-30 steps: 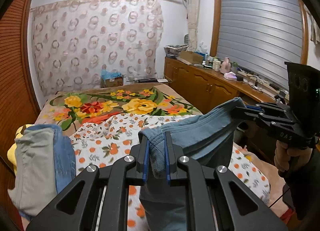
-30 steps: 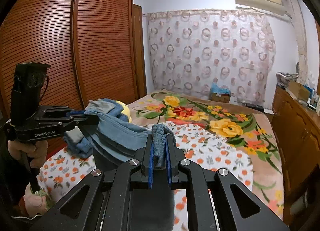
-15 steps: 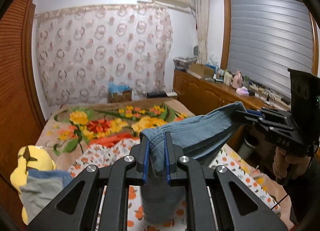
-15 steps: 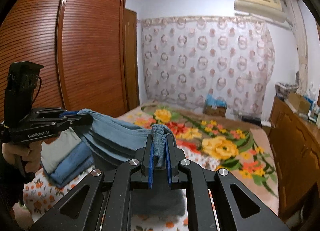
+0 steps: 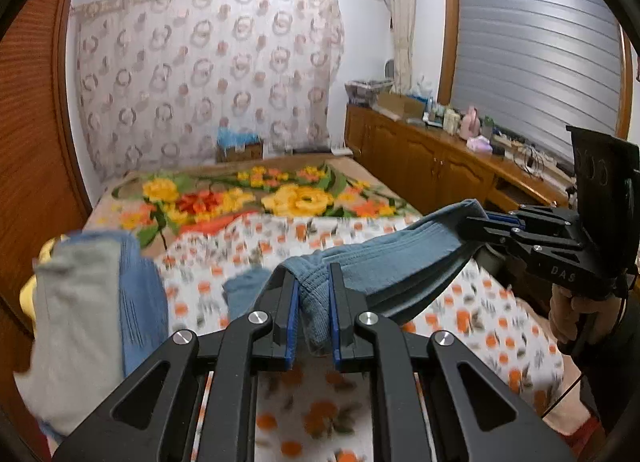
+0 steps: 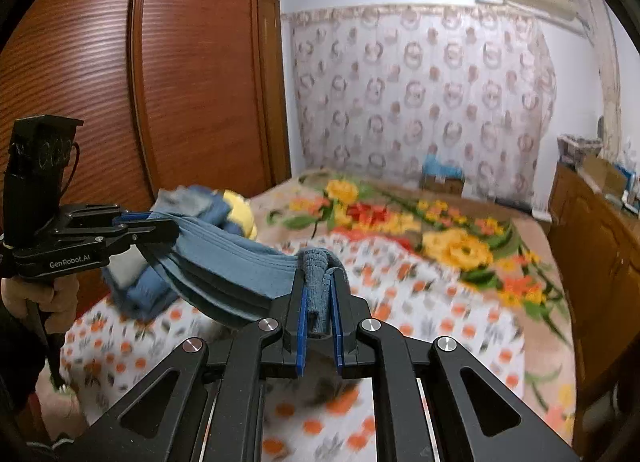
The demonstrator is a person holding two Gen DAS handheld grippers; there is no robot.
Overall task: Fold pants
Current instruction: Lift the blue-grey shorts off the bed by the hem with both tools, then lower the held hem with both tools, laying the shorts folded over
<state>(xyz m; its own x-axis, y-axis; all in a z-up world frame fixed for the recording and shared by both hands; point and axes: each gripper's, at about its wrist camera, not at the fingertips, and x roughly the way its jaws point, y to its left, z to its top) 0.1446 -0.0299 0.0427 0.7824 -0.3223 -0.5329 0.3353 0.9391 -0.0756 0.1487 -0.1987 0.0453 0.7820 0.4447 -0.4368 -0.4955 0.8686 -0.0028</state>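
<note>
Since half a second ago both grippers have dipped. Below the left gripper's [image 5: 313, 312] jaws the sheet [image 5: 460, 314] fills the view again, and the clothes pile [image 5: 92, 310] has grown large to their left. Ahead of the right gripper's [image 6: 320, 314] jaws the pants [image 6: 240, 266] hang lower over the bed.

The pants [image 5: 400, 258] are blue. The bed sheet [image 5: 472, 314] is white with orange flowers. The blanket [image 5: 296, 197] has big yellow and red flowers.
</note>
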